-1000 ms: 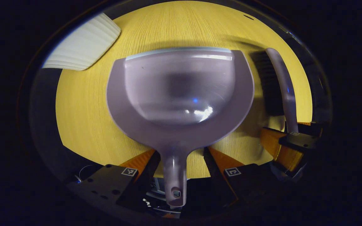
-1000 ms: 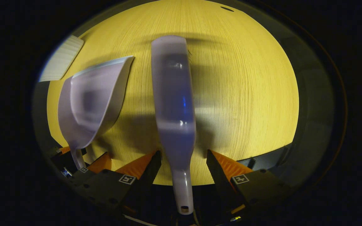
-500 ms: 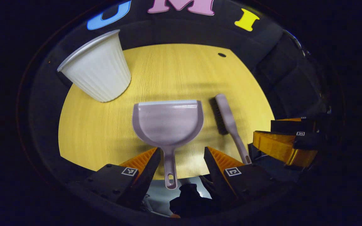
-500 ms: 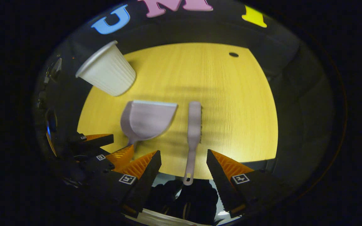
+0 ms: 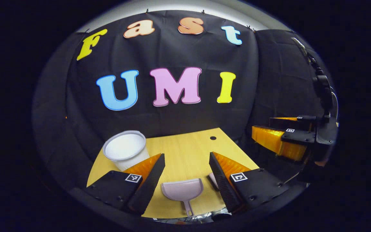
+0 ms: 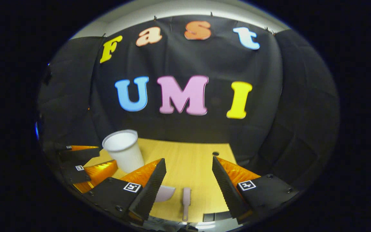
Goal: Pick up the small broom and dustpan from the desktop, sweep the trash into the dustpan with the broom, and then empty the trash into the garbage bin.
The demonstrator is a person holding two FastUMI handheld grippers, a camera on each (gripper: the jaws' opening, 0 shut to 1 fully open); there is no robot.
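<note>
Left gripper [image 5: 185,174] and right gripper [image 6: 188,180]: both spread wide, empty, raised off the desk [image 5: 185,151]. Dustpan [image 5: 182,190] and broom [image 6: 186,199] side by side at near edge; bin [image 5: 126,153] at far-left corner. Pickup not yet begun; next, descend onto handles.

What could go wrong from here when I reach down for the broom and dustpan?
Both grippers hang open, well above the desk. The broom lies close beside the dustpan, so open fingers coming down might nudge the wrong one. The white bin stands near the dustpan's side and could get knocked.
</note>
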